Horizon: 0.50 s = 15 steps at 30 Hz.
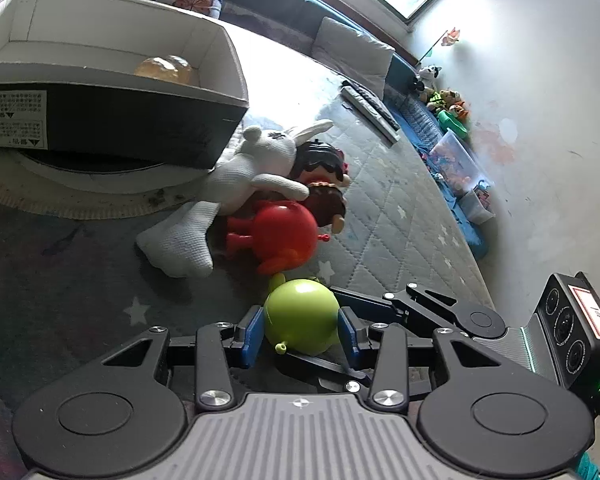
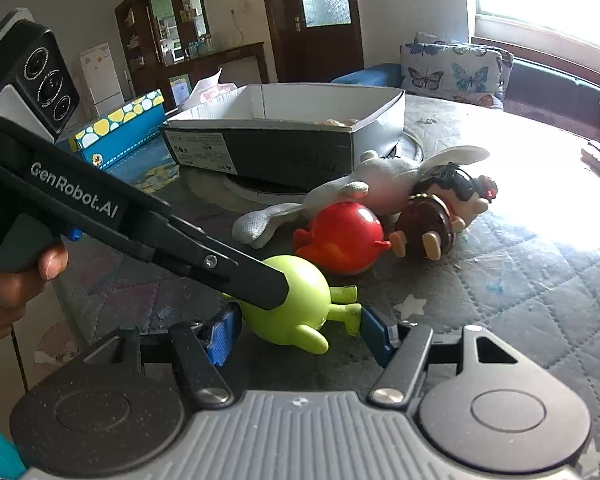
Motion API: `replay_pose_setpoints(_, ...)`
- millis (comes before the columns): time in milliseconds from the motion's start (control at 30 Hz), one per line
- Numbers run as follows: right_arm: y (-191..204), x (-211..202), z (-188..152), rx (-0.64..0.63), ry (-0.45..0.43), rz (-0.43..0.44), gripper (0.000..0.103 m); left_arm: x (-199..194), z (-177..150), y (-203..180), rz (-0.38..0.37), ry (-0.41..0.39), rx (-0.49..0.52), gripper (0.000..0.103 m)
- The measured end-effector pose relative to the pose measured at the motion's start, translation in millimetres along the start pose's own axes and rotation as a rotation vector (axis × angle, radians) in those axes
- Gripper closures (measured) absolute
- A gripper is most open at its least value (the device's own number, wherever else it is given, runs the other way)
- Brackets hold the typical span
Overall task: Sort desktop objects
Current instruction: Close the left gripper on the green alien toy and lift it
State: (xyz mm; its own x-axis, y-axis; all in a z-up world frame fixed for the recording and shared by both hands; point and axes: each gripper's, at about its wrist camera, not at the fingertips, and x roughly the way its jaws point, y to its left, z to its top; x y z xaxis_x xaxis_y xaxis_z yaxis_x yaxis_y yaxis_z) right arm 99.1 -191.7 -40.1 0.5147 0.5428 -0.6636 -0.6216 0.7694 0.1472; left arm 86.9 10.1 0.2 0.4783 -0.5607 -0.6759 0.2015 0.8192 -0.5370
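**Both our grippers at the green toy**

Now our left gripper squeezes the round green plastic toy between its blue pads, down on the grey quilted mat. Our right gripper is wide apart around the same toy. Just beside it lie a red plastic toy, a white cloth bunny and a cardboard box.
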Motion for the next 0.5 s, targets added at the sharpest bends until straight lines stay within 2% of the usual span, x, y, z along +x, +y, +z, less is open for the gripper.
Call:
replay_pose_setpoints(233,8,-20,8,-0.044,-0.046,-0.028,0.037,-17,2,-15,-0.010,-0.045,0.050,0.060)
replay_pose_setpoints(500,11,-24,50,-0.101,-0.110,-0.022,0.037,-44,32,-20,0.011,-0.142,0.078,0.060)
